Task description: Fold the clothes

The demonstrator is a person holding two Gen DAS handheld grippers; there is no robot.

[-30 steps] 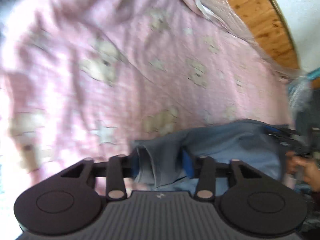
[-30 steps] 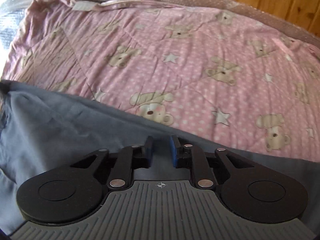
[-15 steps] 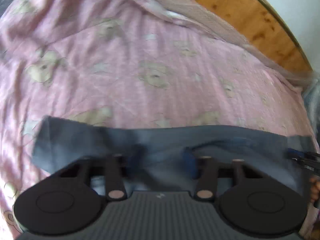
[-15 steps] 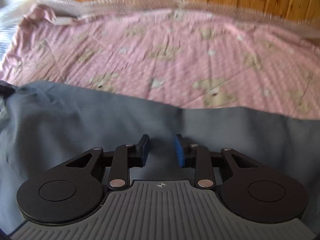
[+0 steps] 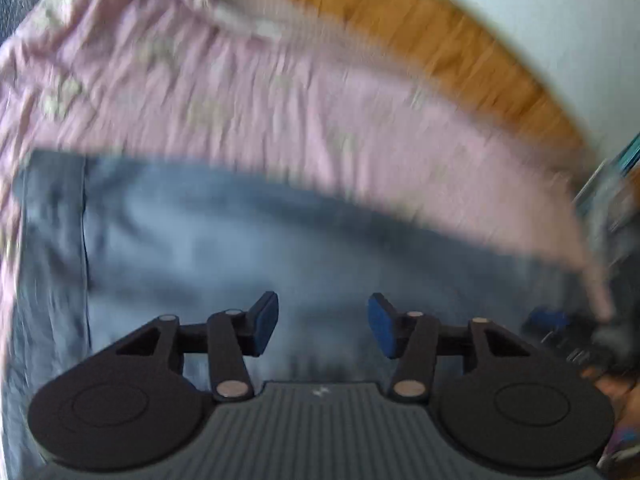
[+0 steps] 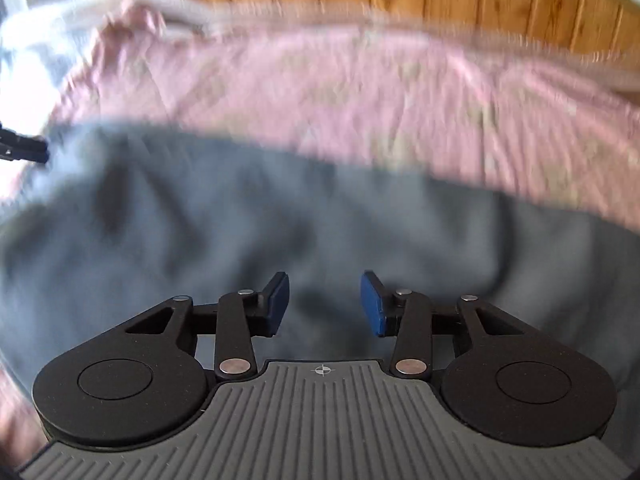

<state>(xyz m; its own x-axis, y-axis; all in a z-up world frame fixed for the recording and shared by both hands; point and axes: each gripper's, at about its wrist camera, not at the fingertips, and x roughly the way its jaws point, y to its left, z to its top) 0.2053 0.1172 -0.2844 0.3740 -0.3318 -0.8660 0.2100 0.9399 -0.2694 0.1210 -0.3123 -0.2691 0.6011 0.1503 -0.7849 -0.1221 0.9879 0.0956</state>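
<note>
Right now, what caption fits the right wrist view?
Open right claw above grey garment on pink bedsheet.

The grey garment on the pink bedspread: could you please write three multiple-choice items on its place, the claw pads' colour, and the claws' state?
1. Where does the grey fabric garment lie?
A on the pink bear-print bedspread
B on a wooden floor
C on a chair

2. What colour are the left claw pads?
A red
B blue
C white

3. How do the right claw jaws stand?
A clamped on cloth
B fully shut
C open, empty

Answers: 1 A, pink cloth borders the garment; 2 B, both pads show blue; 3 C, having just been opening, a clear gap separates the pads.
</note>
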